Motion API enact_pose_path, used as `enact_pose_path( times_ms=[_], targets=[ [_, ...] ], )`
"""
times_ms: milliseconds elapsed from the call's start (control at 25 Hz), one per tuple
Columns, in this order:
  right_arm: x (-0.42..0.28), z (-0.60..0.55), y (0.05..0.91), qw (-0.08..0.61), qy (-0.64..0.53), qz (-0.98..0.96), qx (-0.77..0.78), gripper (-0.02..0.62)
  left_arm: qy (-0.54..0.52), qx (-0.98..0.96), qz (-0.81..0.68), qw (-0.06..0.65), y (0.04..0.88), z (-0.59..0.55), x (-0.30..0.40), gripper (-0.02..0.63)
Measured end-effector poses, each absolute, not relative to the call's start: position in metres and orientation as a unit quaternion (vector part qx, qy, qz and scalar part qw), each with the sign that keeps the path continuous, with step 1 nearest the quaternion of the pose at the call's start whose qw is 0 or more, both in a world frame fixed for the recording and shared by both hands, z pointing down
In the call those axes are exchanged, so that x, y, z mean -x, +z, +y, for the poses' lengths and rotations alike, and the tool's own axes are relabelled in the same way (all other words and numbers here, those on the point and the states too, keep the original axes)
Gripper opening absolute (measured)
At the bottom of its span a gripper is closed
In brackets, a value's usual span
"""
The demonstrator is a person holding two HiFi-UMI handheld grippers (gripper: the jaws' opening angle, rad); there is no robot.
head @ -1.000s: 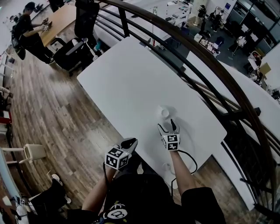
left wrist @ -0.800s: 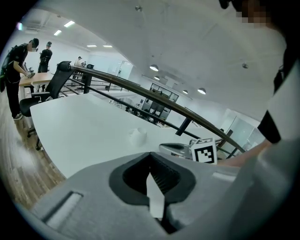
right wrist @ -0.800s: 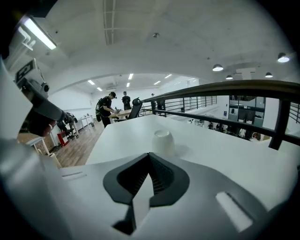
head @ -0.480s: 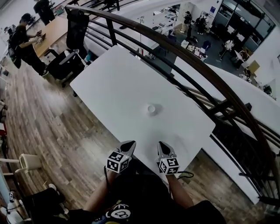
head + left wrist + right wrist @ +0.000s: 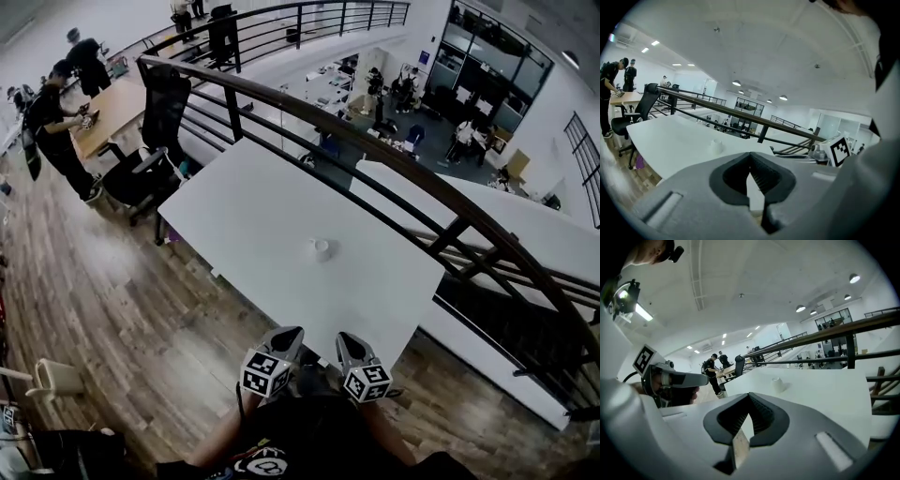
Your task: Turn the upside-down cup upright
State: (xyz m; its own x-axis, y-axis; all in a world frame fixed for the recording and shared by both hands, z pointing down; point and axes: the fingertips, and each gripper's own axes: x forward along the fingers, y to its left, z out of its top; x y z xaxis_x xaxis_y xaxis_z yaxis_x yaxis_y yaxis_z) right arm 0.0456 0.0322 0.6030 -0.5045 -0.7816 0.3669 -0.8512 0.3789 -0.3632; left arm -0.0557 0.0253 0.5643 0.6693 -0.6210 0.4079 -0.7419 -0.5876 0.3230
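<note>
A small white cup (image 5: 322, 248) stands alone on the white table (image 5: 253, 220); it also shows as the cup (image 5: 716, 146) and the cup (image 5: 776, 384). From above its top is a round ring, and I cannot tell which end faces up. My left gripper (image 5: 288, 335) and right gripper (image 5: 346, 340) are side by side off the table's near edge, close to my body and well short of the cup. Both are shut with nothing between the jaws, as the left gripper (image 5: 750, 157) and the right gripper (image 5: 750, 397) show close up.
A dark curved railing (image 5: 394, 155) runs just behind the table, with a drop to a lower floor beyond. A black office chair (image 5: 155, 141) and people at a wooden desk (image 5: 108, 112) are far left. Wood flooring (image 5: 112, 291) lies left of the table.
Both grippers have drawn back from the table toward my body and risen. The right jaws, open beside the cup a second ago, are shut and empty. The cup now stands farther away.
</note>
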Motion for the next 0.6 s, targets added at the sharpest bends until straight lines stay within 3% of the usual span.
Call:
enact_pose_path(
  times_ms=[280, 600],
  targets=[
    [-0.036, 0.107, 0.571, 0.073, 0.223, -0.837, -0.494, -0.003, 0.120, -0.889, -0.379, 0.228, 0.550, 0.088, 0.050, 0.005],
    [-0.066, 0.099, 0.540, 0.063, 0.217, -0.824, -0.519, -0.003, 0.112, -0.886, -0.388, 0.227, 0.523, 0.094, 0.031, 0.005]
  ],
)
